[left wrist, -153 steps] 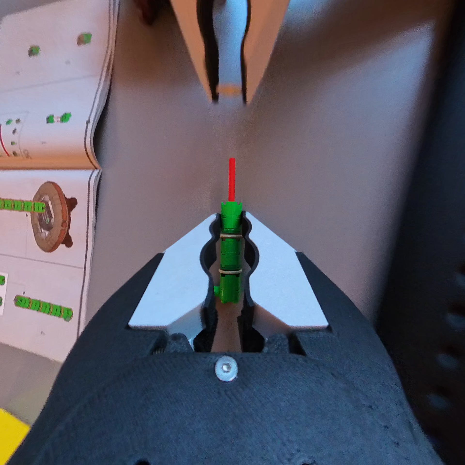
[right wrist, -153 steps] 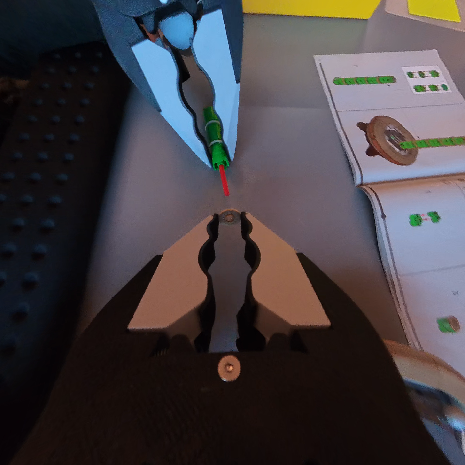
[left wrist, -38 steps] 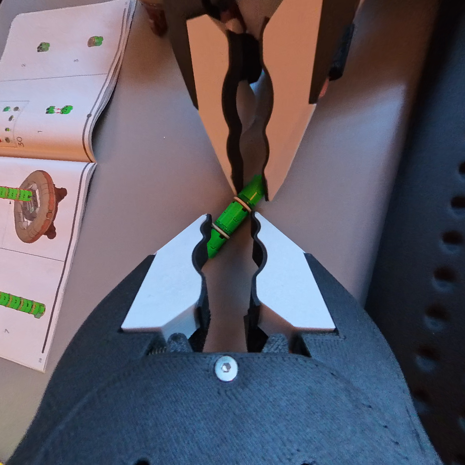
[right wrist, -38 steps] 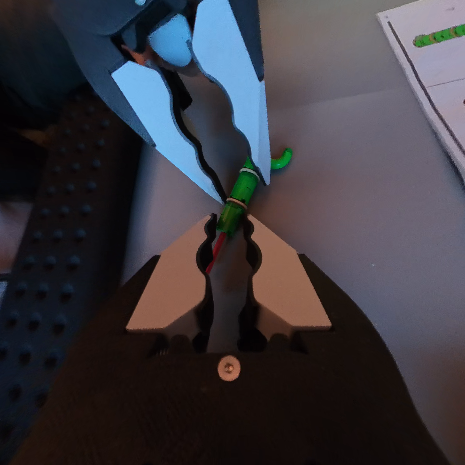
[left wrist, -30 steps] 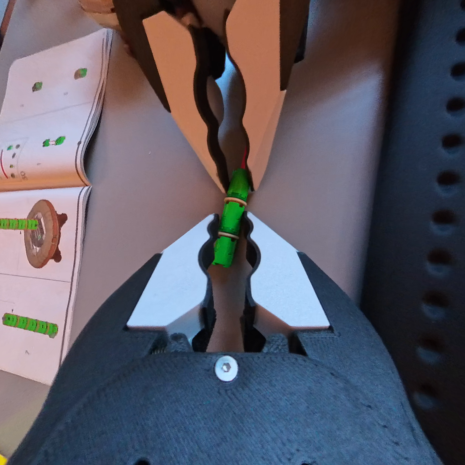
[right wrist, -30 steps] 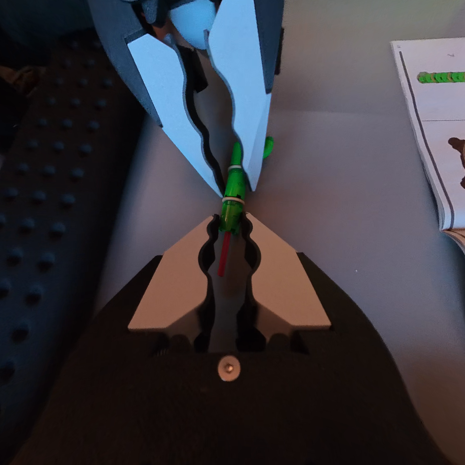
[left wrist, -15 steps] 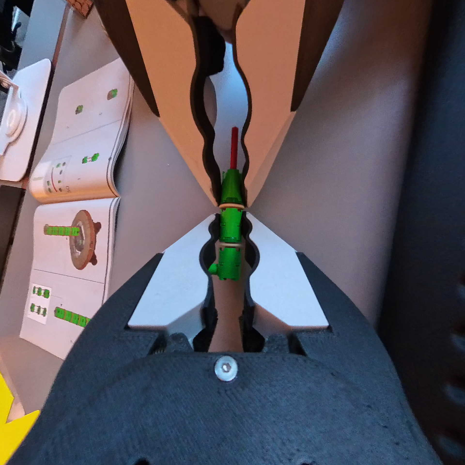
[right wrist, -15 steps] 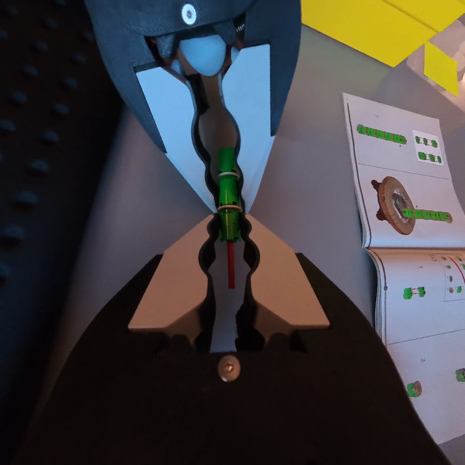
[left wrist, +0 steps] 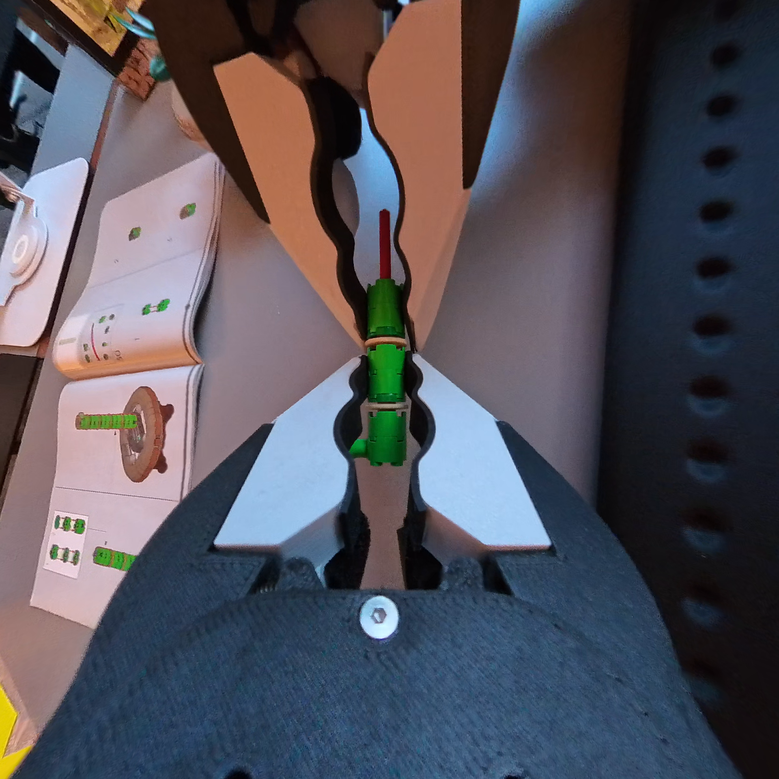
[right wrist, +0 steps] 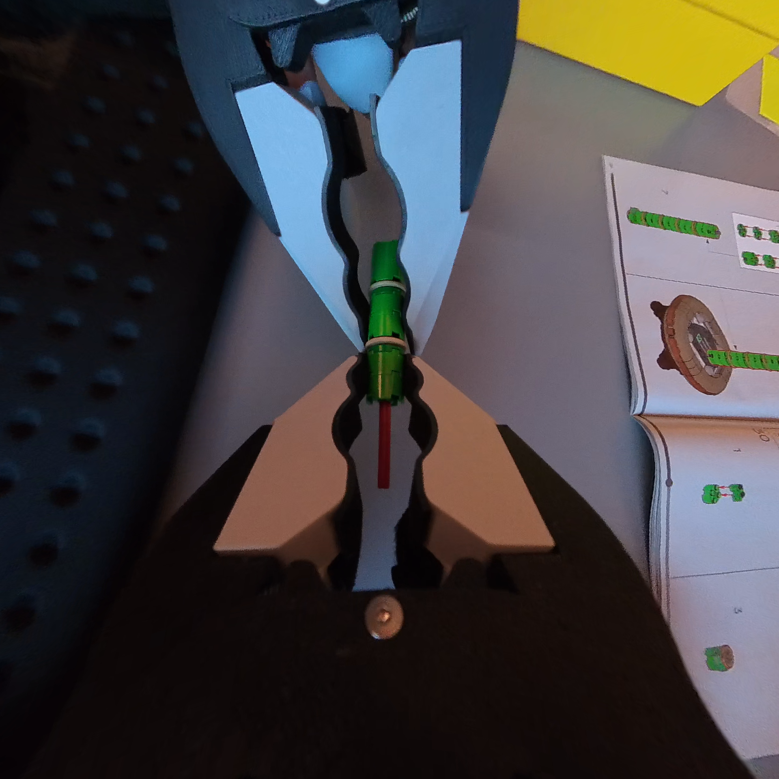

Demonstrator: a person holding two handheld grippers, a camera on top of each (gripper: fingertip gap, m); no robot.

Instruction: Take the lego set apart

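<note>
A green lego stack point(left wrist: 385, 379) of three round segments with tan rings between them has a red axle point(left wrist: 384, 244) sticking out of one end. My left gripper point(left wrist: 387, 358) is shut on the two segments away from the axle, and a small green side peg point(left wrist: 358, 449) shows on the last one. My right gripper point(left wrist: 388, 343) comes in from the top, tip to tip with the left, and is shut on the segment by the axle. In the right wrist view my right gripper point(right wrist: 385, 359) holds that segment point(right wrist: 384, 375); the axle point(right wrist: 383, 447) runs back between its fingers. The left gripper point(right wrist: 388, 345) faces it.
An open instruction booklet point(left wrist: 126, 337) lies on the grey table point(left wrist: 261, 337); it also shows in the right wrist view point(right wrist: 695, 379). A dark studded mat point(right wrist: 84, 295) runs along the other side. Yellow sheets point(right wrist: 632, 42) and a white object point(left wrist: 25, 253) lie farther off. The tips of both grippers are at nearly the same place.
The right gripper, which held a small ring apart from the stack, has come in and shut on the segment by the axle. The stack went from tilted to straight, and both grippers now line up.
</note>
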